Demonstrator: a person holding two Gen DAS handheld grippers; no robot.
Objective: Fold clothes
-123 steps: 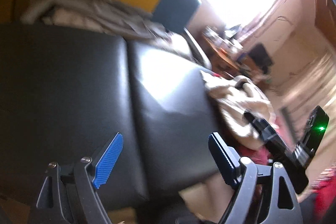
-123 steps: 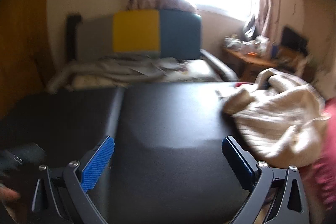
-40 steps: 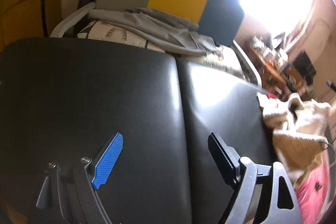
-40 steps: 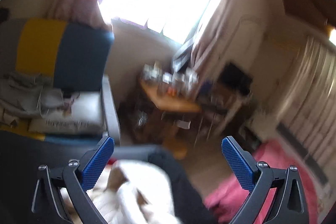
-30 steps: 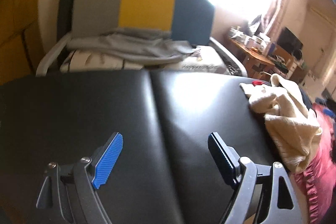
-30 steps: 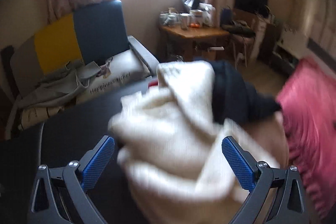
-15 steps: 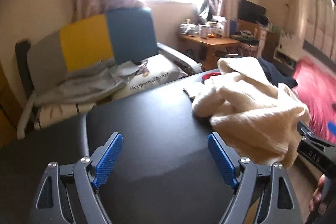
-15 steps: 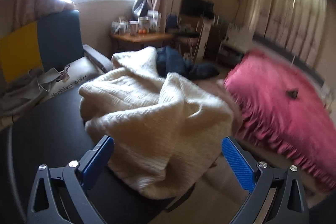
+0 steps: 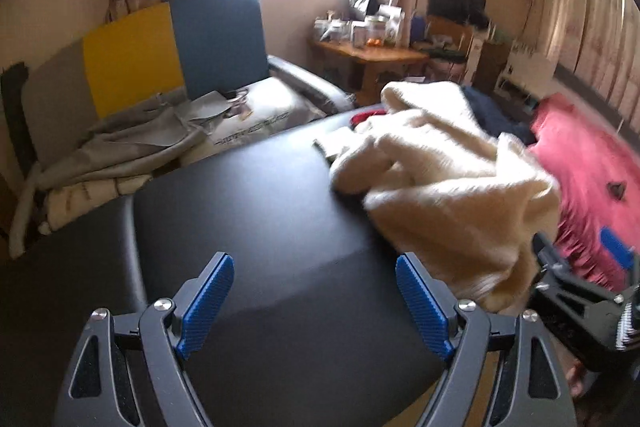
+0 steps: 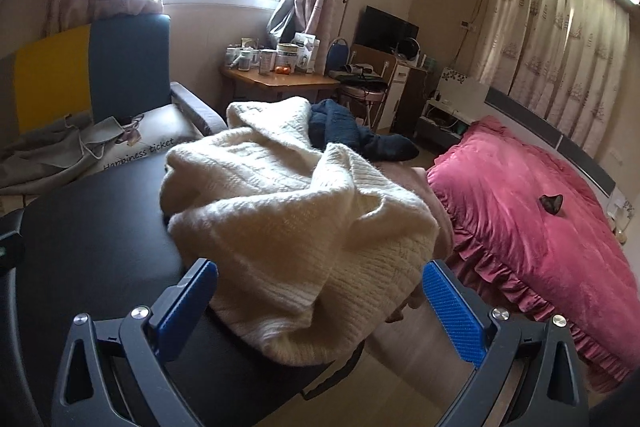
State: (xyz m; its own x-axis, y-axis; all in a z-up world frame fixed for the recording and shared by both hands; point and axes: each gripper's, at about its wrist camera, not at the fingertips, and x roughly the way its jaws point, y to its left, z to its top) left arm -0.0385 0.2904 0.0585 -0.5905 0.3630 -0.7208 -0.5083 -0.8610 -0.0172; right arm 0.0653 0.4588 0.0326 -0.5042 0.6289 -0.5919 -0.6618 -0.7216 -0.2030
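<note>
Both views have swung round since 4 s ago: then they looked mostly at bare black bench top w/ the sweater off at the right edge; now the right claw (image 10: 318, 301) sits close in front of the cream sweater (image 10: 292, 215), and the left claw (image 9: 314, 301) faces across the bench (image 9: 248, 211) toward it.

Claw state: left claw – pads wide apart, nothing between them, over bare bench top. Right claw – pads wide apart, straddling the near hem of the sweater as seen, but not closed on it; whether a pad touches the knit, cannot tell.

Task item: sweater lies in a crumpled heap at the bench's right end, part hanging over the edge toward the pink bed (image 10: 532, 211). No flat panels, no squared edges, sleeves not laid out. A dark blue garment (image 10: 352, 139) lies just behind it, also bunched; a bit of red cloth (image 9: 368, 115) shows at the far side.

Progress, judged: no folded piece visible anywhere in either view. The sweater needs spreading flat before any fold; the blue garment is likewise unfolded.

Containers: no basket, bin or box for clothes in view. Jars and tins stand on the wooden side table (image 10: 280, 81); contents too small to tell.
</note>
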